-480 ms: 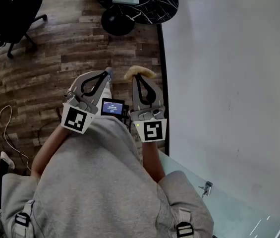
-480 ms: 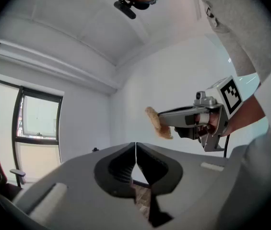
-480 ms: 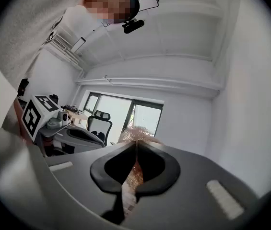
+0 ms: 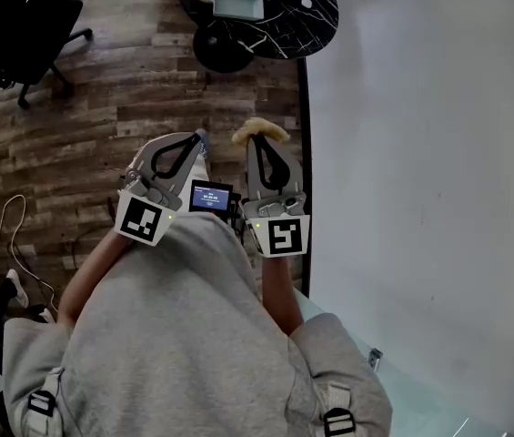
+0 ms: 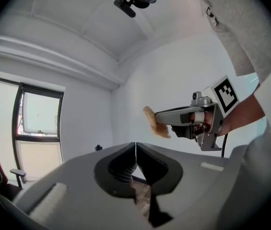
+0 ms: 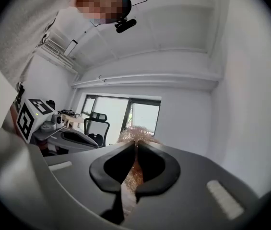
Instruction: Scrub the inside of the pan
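the person holds both tongs level and close to the body, above the wooden floor (image 4: 93,126). the left tongs (image 5: 135,150) are closed, with nothing between them. the right tongs (image 6: 136,147) are clamped on a golden wire scrubber (image 6: 134,132), which sticks out past their tips. the pan (image 4: 238,4), grey and rectangular, sits on the dark marbled counter (image 4: 302,12), well apart from both tongs. an office chair (image 4: 15,30) stands off to the left.

Left tongs (image 5: 135,146) closed together, empty; right tongs (image 5: 160,122) pinch a scrubber (image 5: 149,114).
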`<state>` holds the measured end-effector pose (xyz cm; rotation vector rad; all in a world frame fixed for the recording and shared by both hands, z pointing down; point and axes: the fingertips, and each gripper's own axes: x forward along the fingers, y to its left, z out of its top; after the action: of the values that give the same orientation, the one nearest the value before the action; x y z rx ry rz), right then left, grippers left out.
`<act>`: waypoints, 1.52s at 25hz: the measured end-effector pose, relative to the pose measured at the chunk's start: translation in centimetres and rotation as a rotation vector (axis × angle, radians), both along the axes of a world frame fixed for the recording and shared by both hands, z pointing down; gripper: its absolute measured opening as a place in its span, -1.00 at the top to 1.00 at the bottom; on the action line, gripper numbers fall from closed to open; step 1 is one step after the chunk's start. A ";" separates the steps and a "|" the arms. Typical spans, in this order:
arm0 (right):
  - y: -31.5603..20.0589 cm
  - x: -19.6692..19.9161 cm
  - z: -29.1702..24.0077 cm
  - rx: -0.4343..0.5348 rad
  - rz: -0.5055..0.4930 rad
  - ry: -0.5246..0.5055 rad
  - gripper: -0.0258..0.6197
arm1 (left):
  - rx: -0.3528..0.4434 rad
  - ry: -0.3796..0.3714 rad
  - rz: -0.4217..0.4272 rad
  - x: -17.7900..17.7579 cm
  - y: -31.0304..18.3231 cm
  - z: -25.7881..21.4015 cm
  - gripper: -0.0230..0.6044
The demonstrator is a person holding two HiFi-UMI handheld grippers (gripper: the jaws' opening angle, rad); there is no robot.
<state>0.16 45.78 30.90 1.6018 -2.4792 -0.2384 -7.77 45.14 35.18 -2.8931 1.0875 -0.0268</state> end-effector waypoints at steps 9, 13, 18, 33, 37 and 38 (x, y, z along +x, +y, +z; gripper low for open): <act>-8.0 1.0 -0.5 -0.001 -0.064 0.015 0.82 | -0.011 -0.015 -0.052 1.4 -7.4 -0.7 0.91; -12.3 2.3 -0.8 -0.014 -0.094 0.007 0.82 | -0.006 -0.026 -0.075 2.6 -11.0 -1.3 0.91; -17.4 4.1 -0.8 -0.036 -0.116 -0.007 0.82 | -0.029 -0.050 -0.096 4.3 -15.6 -1.3 0.91; -34.3 14.7 3.3 -0.133 -0.103 -0.031 0.82 | -0.063 -0.090 -0.120 13.0 -30.6 0.4 0.91; -38.3 16.2 5.0 -0.161 -0.107 -0.024 0.82 | -0.056 -0.116 -0.143 12.9 -33.5 0.8 0.91; -39.2 16.3 5.5 -0.174 -0.108 -0.019 0.82 | -0.057 -0.121 -0.147 12.4 -34.1 1.0 0.91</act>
<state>16.46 6.60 36.42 1.4107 -2.5248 -0.0208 4.66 11.01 36.20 -2.8109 1.2939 -0.2385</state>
